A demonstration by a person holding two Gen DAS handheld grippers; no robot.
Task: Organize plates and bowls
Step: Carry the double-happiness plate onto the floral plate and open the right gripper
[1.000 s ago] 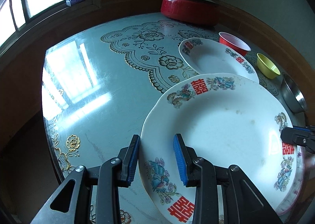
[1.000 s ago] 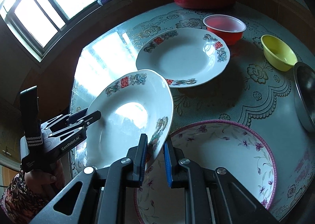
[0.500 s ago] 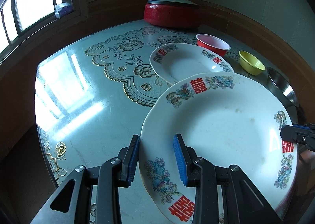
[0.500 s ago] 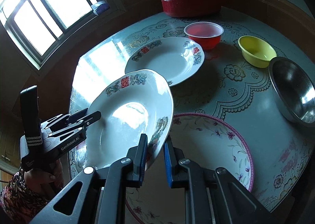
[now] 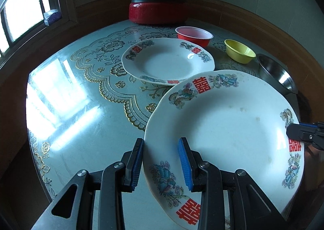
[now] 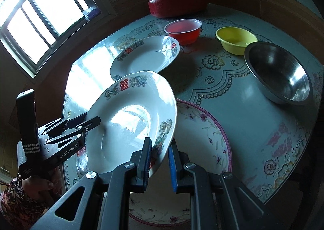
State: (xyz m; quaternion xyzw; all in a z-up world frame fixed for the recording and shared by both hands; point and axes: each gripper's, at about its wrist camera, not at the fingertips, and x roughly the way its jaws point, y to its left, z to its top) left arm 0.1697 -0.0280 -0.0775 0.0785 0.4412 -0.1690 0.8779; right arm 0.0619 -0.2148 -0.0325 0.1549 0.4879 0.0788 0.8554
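Round glass-topped table (image 5: 77, 120) with lace-pattern cloth, window at left. Both grippers clamp one white plate (image 5: 228, 128) with red characters, held tilted in the air: left gripper (image 5: 161, 162) pinches its near rim, right gripper (image 6: 160, 160) pinches the opposite rim. Below it lies a pink-rimmed floral plate (image 6: 204, 137). A matching white plate (image 5: 168, 61) rests further back, near red bowl (image 5: 194, 34), yellow bowl (image 5: 240, 51) and steel bowl (image 6: 279, 76).

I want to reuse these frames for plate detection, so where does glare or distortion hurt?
Left wrist view: window glare whitens the table, fisheye bends its edge. Right wrist view: a bright reflection washes out the held plate; the window is overexposed.
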